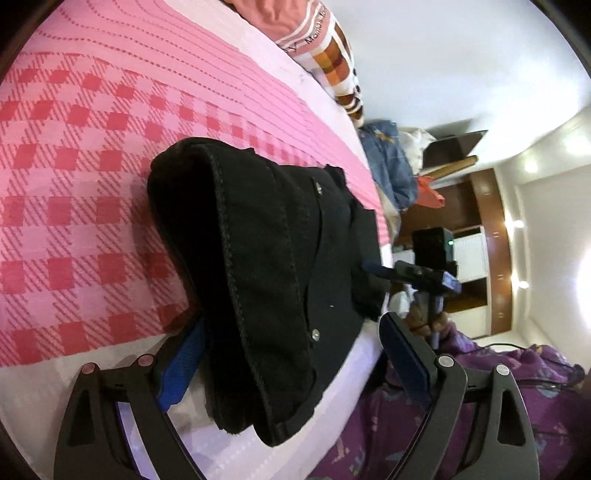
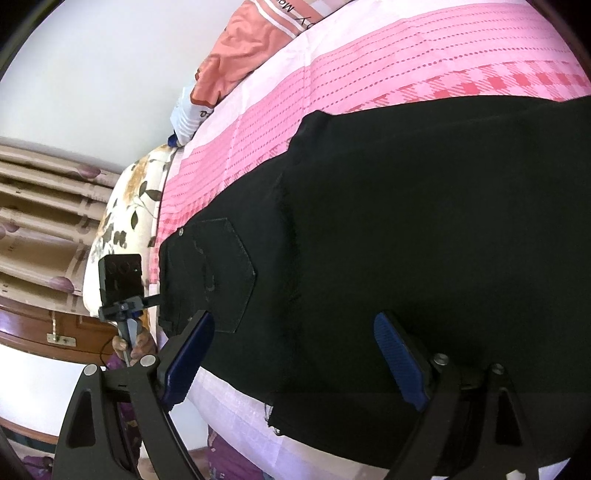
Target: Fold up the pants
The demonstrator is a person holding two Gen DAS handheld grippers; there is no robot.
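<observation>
Black pants [image 1: 273, 266] lie folded on the pink checked bedspread [image 1: 74, 184], waistband end toward the bed's edge. My left gripper [image 1: 295, 365] is open, its blue-padded fingers [image 1: 184, 365] on either side of the pants' near corner. In the right wrist view the pants [image 2: 406, 240] spread wide, with a back pocket [image 2: 221, 273] showing. My right gripper [image 2: 295, 358] is open, its fingers [image 2: 188, 354] set just above the fabric near the bed edge. Each view shows the other gripper at the far end of the pants: the right one [image 1: 384, 273] and the left one [image 2: 151, 301].
Pillows and an orange cloth [image 1: 295, 18] lie at the bed's far end. A pile of clothes [image 1: 391, 170] and a wooden wardrobe [image 1: 491, 240] stand beyond the bed. A floral mattress edge [image 2: 122, 221] and curtain [image 2: 44, 221] show. The person wears purple [image 1: 480, 406].
</observation>
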